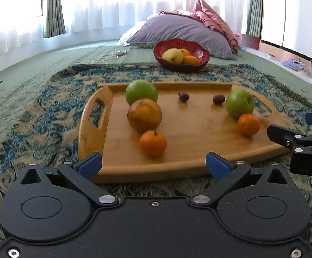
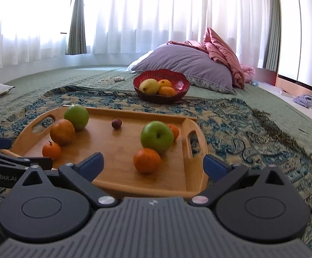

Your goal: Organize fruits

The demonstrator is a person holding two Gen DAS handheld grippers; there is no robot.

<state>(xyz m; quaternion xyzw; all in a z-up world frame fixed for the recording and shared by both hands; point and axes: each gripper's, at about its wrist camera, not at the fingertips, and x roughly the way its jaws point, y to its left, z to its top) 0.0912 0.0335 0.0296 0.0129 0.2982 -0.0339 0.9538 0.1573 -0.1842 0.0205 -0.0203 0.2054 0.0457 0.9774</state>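
Observation:
A wooden tray [image 1: 194, 146] [image 2: 117, 172] lies on a patterned cloth and holds loose fruit. On it are two green apples [image 1: 141, 92] [image 1: 239, 103], a large orange [image 1: 144, 115], two small tangerines [image 1: 153, 143] [image 1: 249, 124] and two dark plums [image 1: 183, 96] [image 1: 218, 99]. A red bowl [image 1: 201, 51] [image 2: 180, 83] behind the tray holds a yellow mango [image 1: 173, 56] and small oranges. My left gripper [image 1: 153, 164] is open and empty at the tray's near edge. My right gripper [image 2: 153, 164] is open and empty at the tray's near right corner, before a tangerine [image 2: 147, 160].
The patterned cloth [image 1: 48, 116] lies on a green quilted bed cover [image 1: 22, 81]. A purple pillow [image 1: 177, 30] and a pink quilt [image 1: 216, 19] sit behind the bowl. A cord [image 1: 112, 54] lies to the bowl's left. Curtained windows stand behind.

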